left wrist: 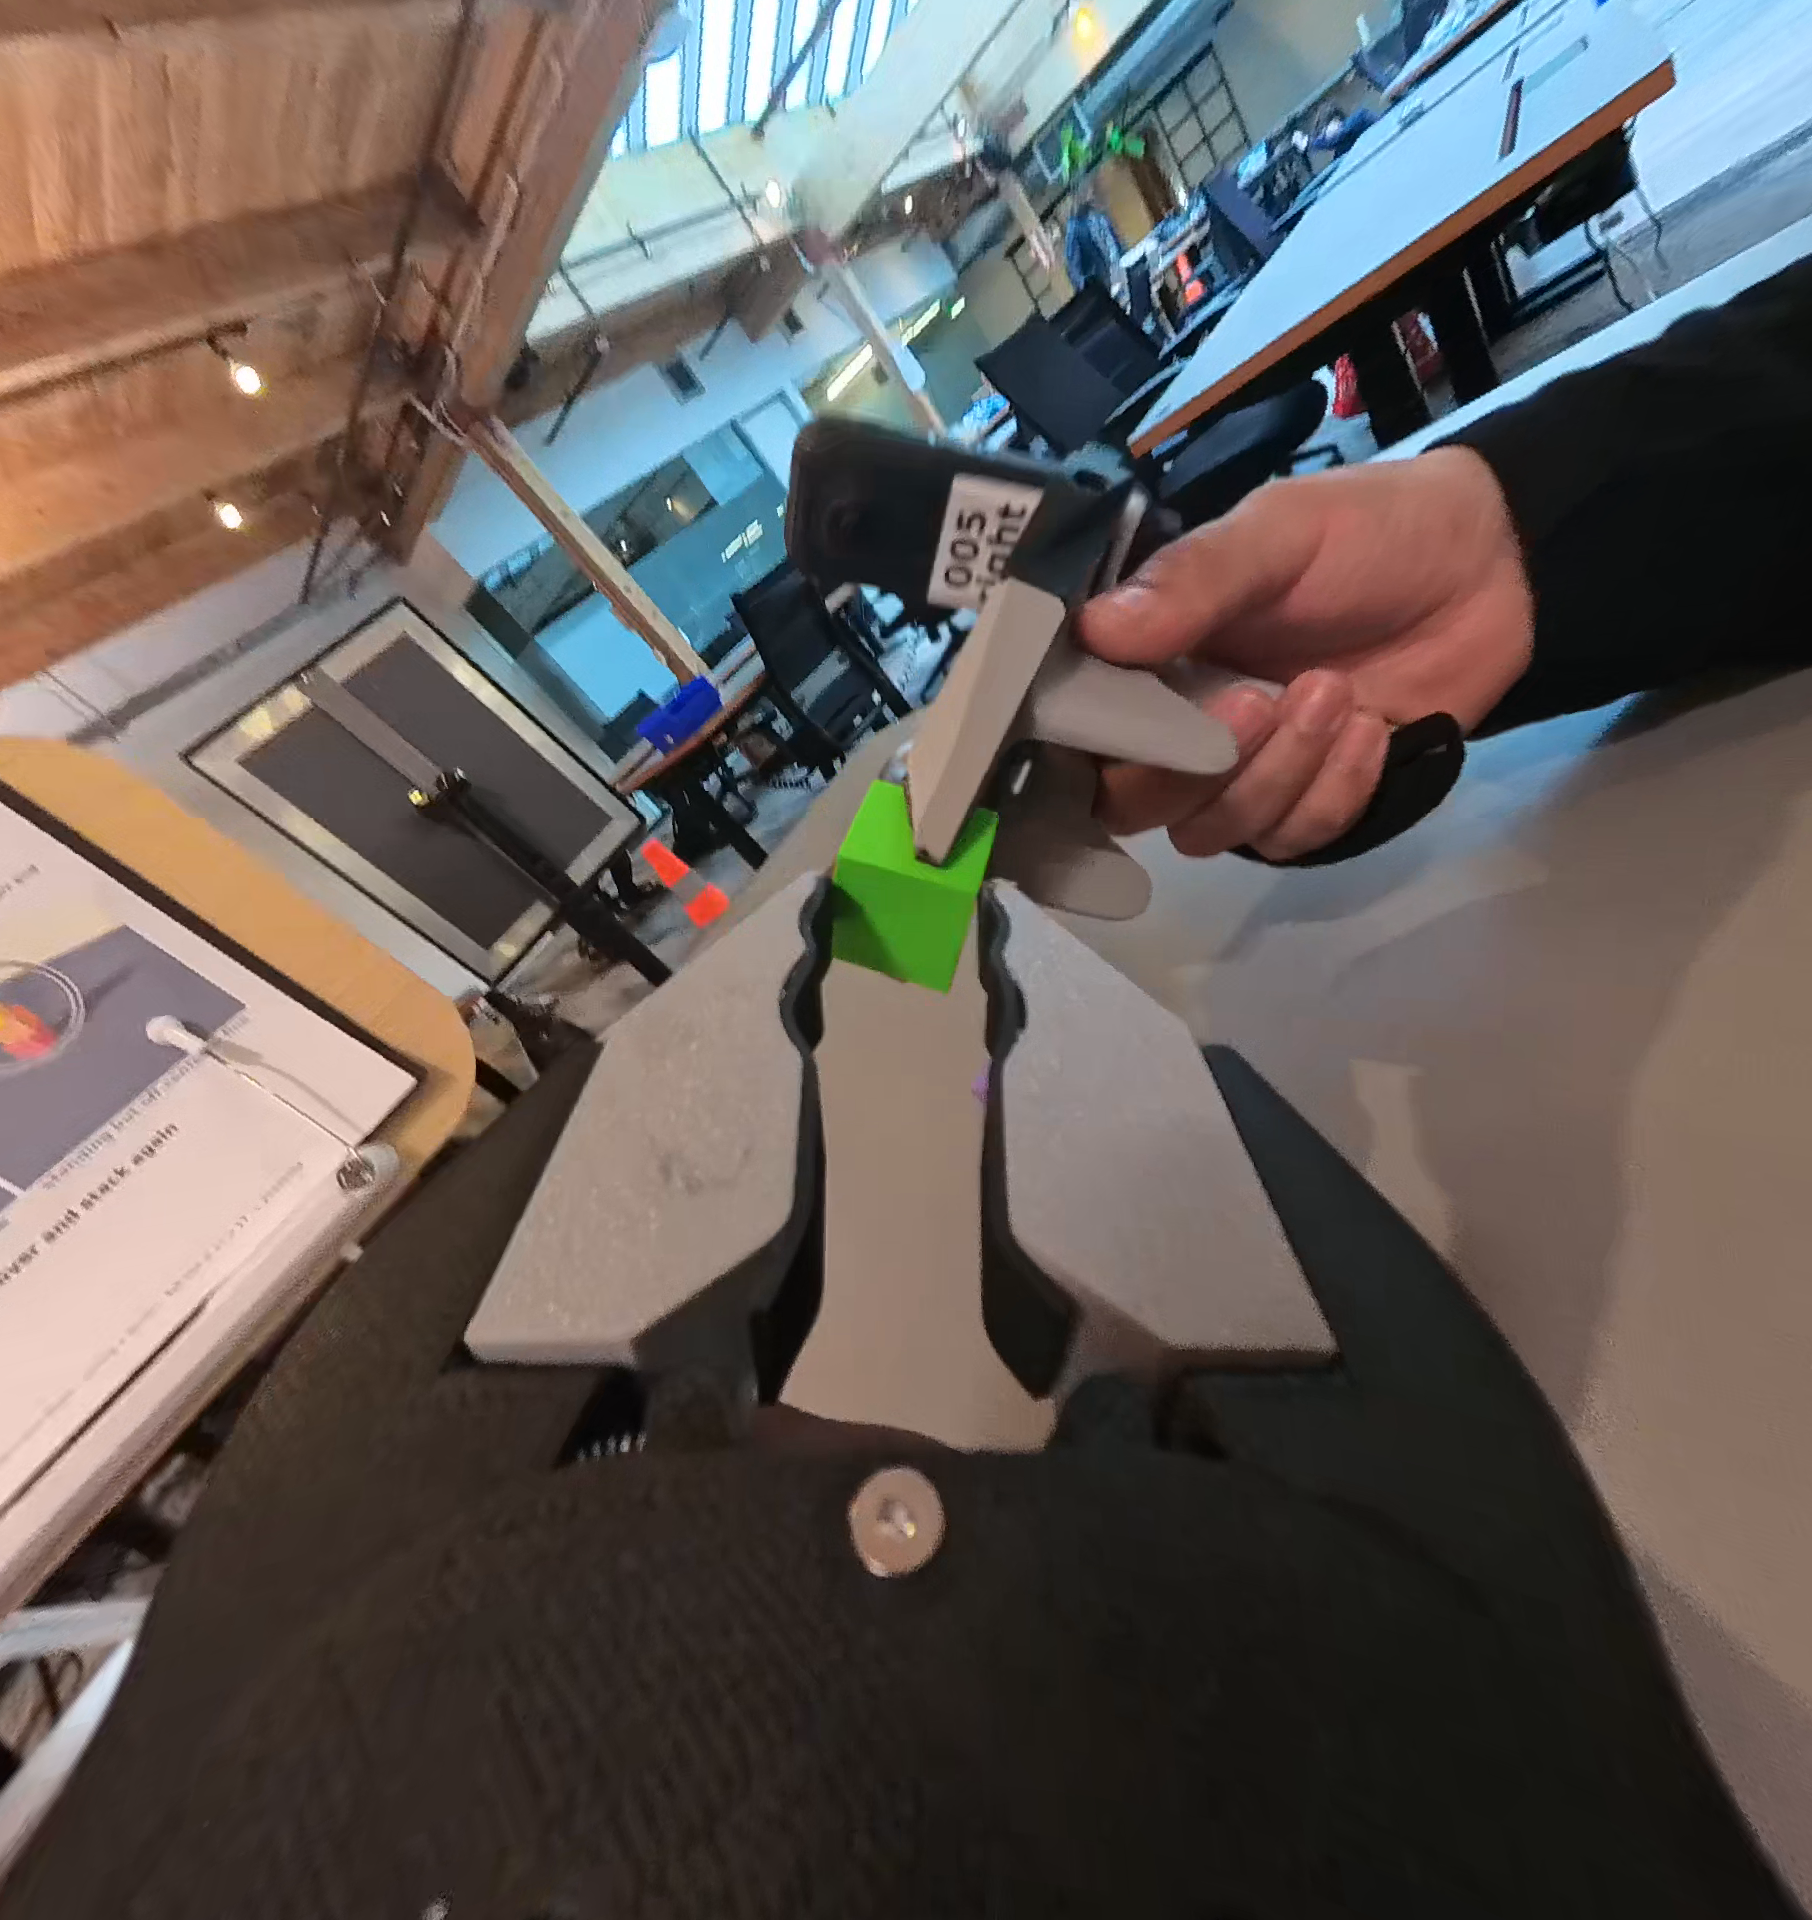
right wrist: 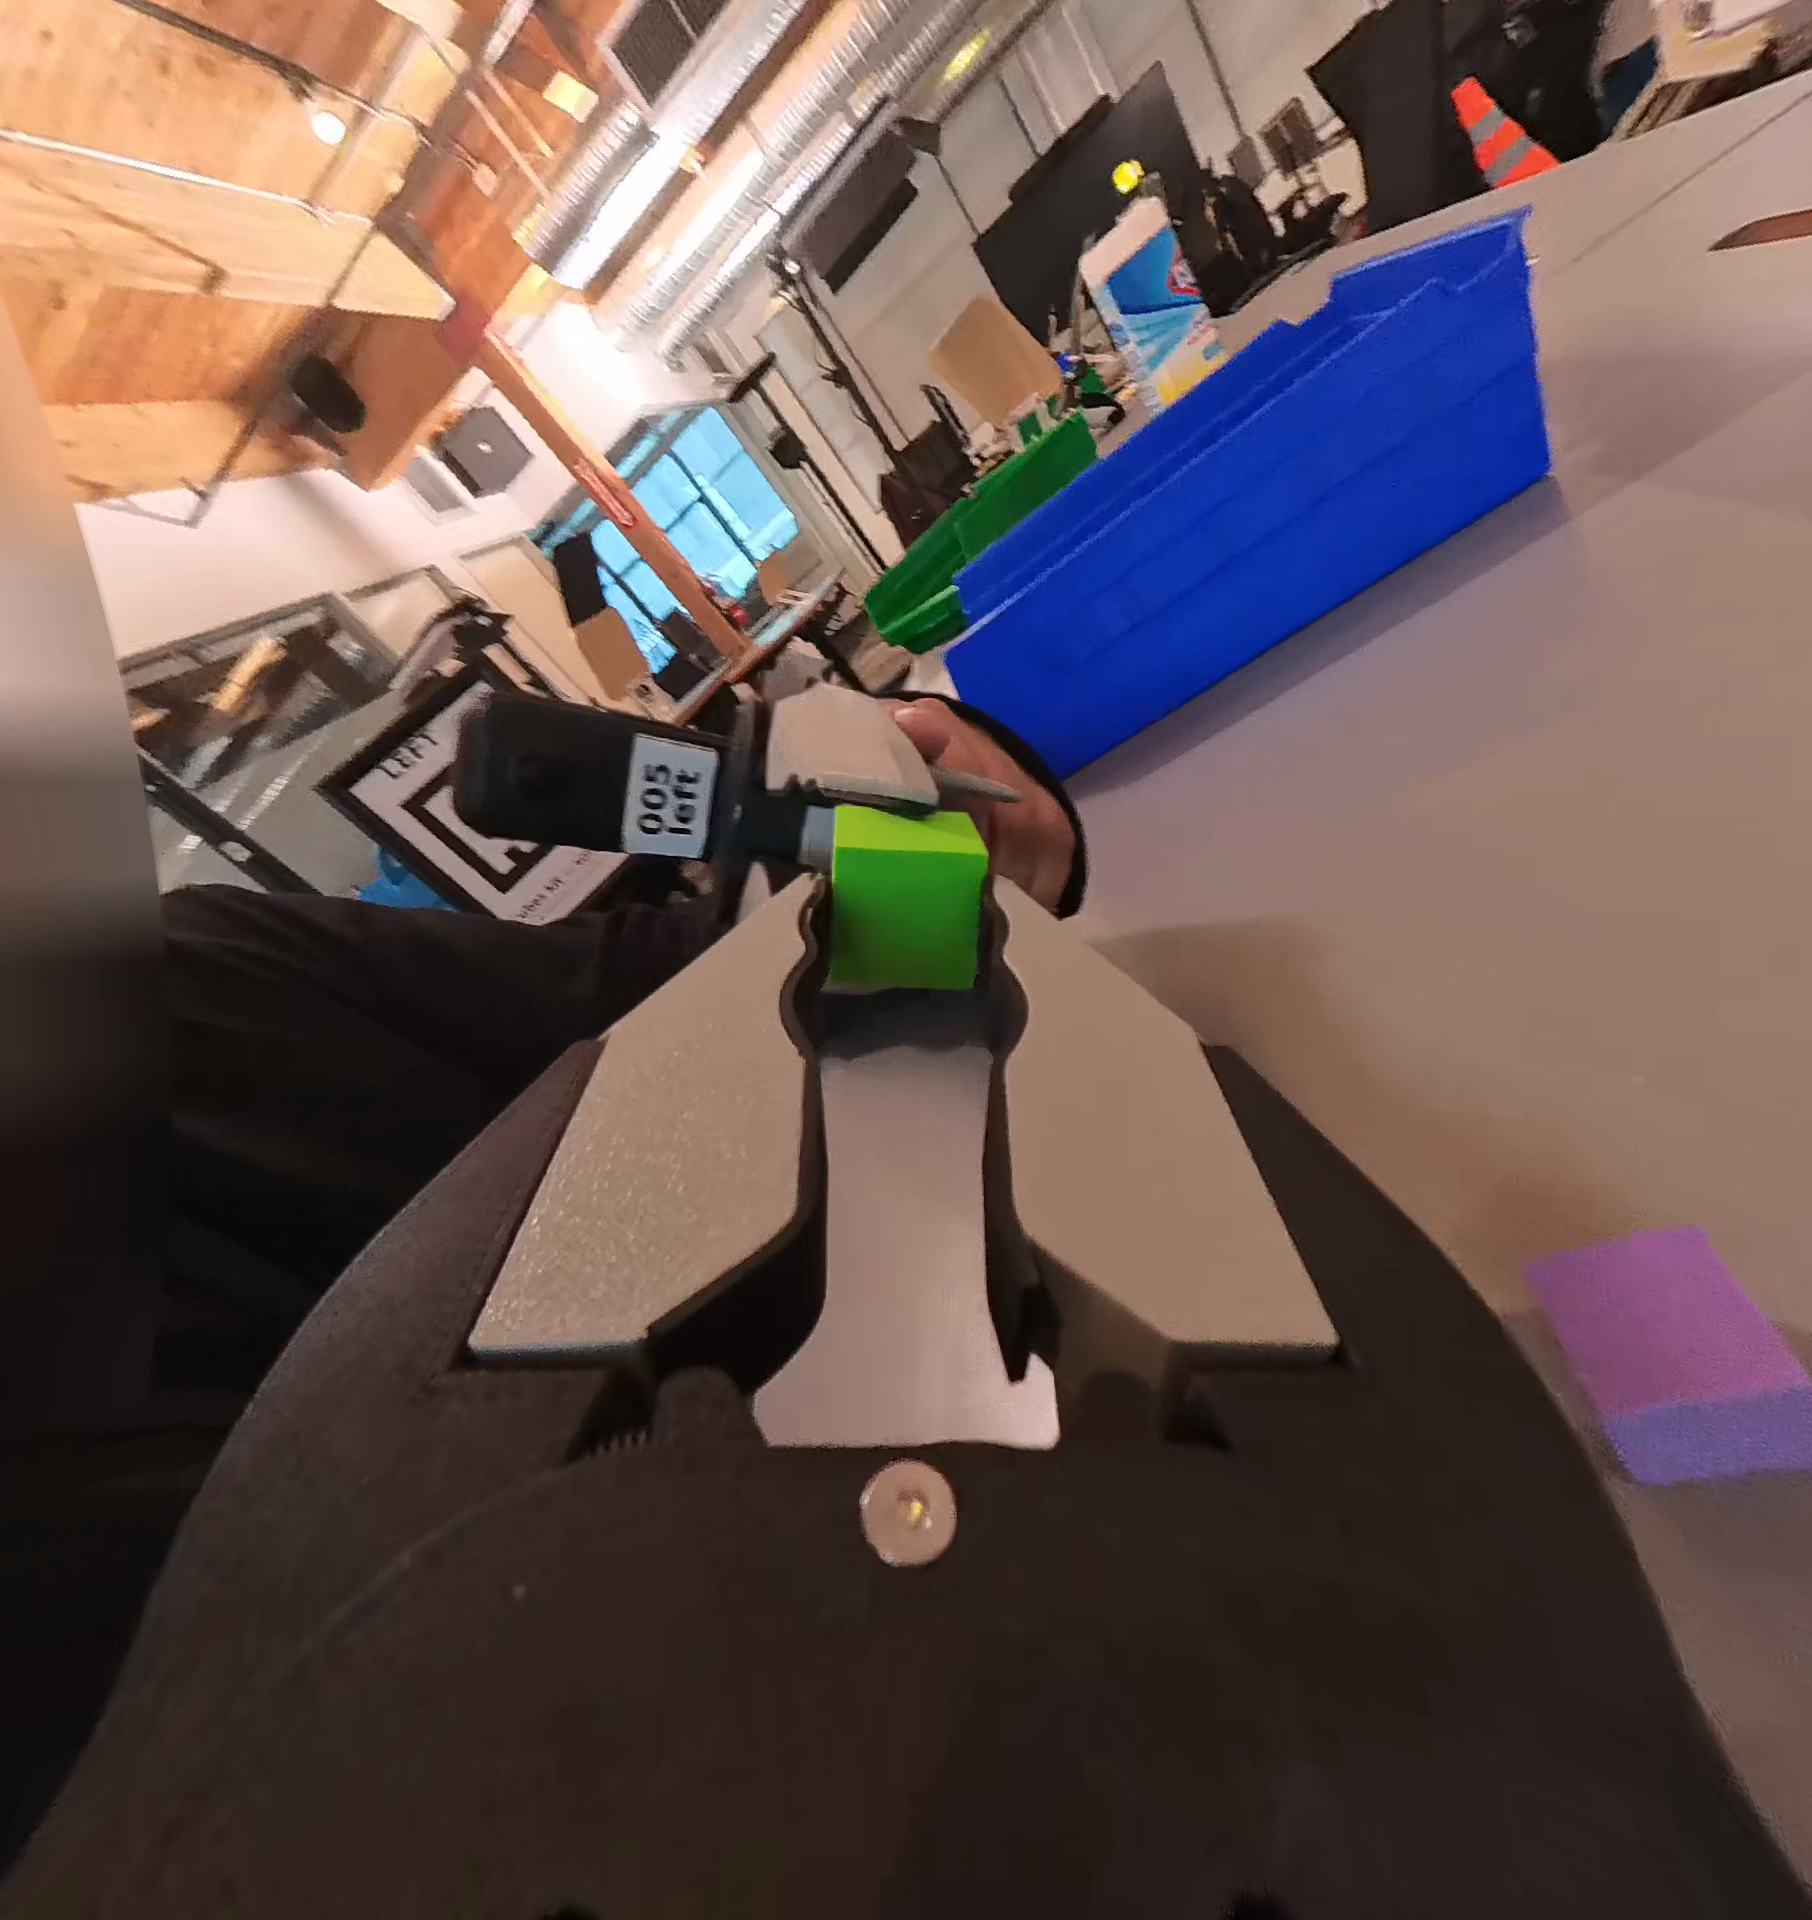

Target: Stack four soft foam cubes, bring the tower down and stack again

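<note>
Gripping green cube (left wrist: 907, 914) from both sides above grey table (left wrist: 1504, 1039) | left gripper (left wrist: 900, 935) clenched on it, tilted | right gripper (right wrist: 900, 940) clenched on it too | purple cube (right wrist: 1681, 1351) lying apart | blue bin (right wrist: 1297, 520) beyond

Blue bin (right wrist: 1297, 520) on grey table (right wrist: 1504, 883), green bin (right wrist: 985, 520) behind, orange cone (right wrist: 1501, 130)
</note>
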A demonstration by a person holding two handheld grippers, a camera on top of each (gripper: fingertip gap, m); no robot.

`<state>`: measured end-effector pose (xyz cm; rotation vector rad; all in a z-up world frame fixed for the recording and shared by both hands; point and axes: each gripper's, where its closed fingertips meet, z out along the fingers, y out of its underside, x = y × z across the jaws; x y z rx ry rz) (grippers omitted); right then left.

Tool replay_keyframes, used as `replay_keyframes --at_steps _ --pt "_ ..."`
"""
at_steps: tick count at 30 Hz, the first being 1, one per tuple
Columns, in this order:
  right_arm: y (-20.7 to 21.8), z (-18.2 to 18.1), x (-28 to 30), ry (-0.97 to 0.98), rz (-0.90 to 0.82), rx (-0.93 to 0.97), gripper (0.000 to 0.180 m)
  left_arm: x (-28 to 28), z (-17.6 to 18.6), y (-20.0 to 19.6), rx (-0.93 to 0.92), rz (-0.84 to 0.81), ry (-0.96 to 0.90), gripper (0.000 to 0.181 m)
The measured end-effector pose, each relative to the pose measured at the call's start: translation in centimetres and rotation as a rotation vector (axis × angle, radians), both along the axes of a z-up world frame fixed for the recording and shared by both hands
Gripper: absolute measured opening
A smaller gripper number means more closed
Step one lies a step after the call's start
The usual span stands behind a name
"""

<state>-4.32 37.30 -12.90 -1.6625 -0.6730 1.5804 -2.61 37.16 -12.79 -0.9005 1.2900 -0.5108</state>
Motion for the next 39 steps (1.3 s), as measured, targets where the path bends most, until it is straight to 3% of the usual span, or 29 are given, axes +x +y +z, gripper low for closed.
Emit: replay_keyframes --at_steps 4,7,8,12,16,20,25,39 --pt "0.7 -0.7 1.1 -0.100 -0.052 0.055 0.025 0.1 -1.1 0.8 -0.089 0.019 0.047 0.026" --pt "1.7 -0.4 3.2 -0.156 -0.135 0.103 0.025 -0.5 -1.7 3.2 -0.144 0.117 0.064 0.012" --pt "2.3 -0.9 4.1 -0.225 -0.180 0.130 0.025 -0.8 -2.2 4.4 -0.172 0.174 0.081 0.002" --pt "3.3 -3.2 6.7 -0.552 -0.240 0.288 0.025 -1.9 -6.0 7.8 -0.312 0.318 0.226 0.000" --pt "3.9 -4.4 7.1 -0.780 -0.142 0.346 0.025 -2.7 -8.4 9.7 -0.351 0.415 0.310 0.000" --pt "4.5 -6.6 6.9 -1.099 0.039 0.407 0.025 -3.5 -8.4 10.5 -0.401 0.444 0.295 0.000" --pt "4.9 -8.8 6.9 -1.345 0.232 0.402 0.026 -4.2 -8.5 11.3 -0.430 0.476 0.292 0.000" --pt "5.2 -9.9 7.2 -1.431 0.315 0.390 0.026 -3.8 -8.3 11.1 -0.401 0.473 0.293 0.000"
